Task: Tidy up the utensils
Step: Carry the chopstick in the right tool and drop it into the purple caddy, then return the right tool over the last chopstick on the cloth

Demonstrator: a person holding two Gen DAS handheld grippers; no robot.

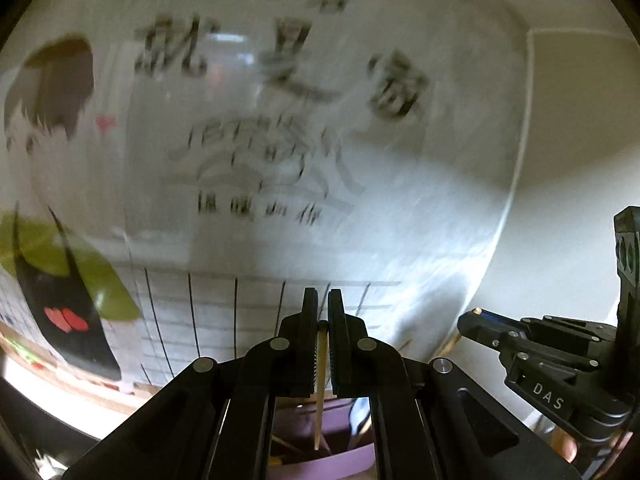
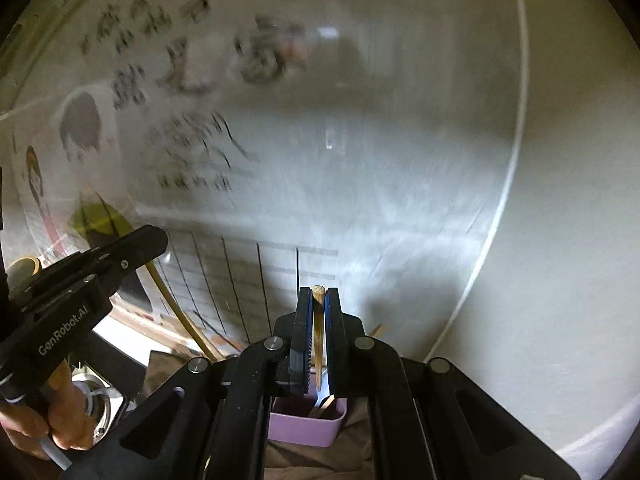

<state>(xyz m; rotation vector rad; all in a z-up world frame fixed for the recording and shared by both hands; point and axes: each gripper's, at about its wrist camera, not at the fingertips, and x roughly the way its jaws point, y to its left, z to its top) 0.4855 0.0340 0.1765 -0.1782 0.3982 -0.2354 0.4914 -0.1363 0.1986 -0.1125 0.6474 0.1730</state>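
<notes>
The left tongs [image 1: 323, 304] are clamped on a thin wooden chopstick [image 1: 319, 400], pinched near its top end so the shaft hangs down between the fingers toward the purple holder [image 1: 320, 462] below. Held high like that, the stick can probably be dropped tip-first into the box without the tongs going in. Other sticks already lean inside it.

To the right, the right tongs [image 2: 319, 300] grip a second chopstick [image 2: 317, 344] the same way — blunt end poking just above the fingertips, shaft running down toward the purple holder [image 2: 304, 426], which sits on brown cloth [image 2: 320, 460].

Room is tight ahead: a pale wall with a glossy printed poster [image 1: 280, 140] fills both views, its right edge curving near the bare wall. The two tongs ride close beside each other, so sideways clearance between them looks like the thing to watch — the way down appears free.
</notes>
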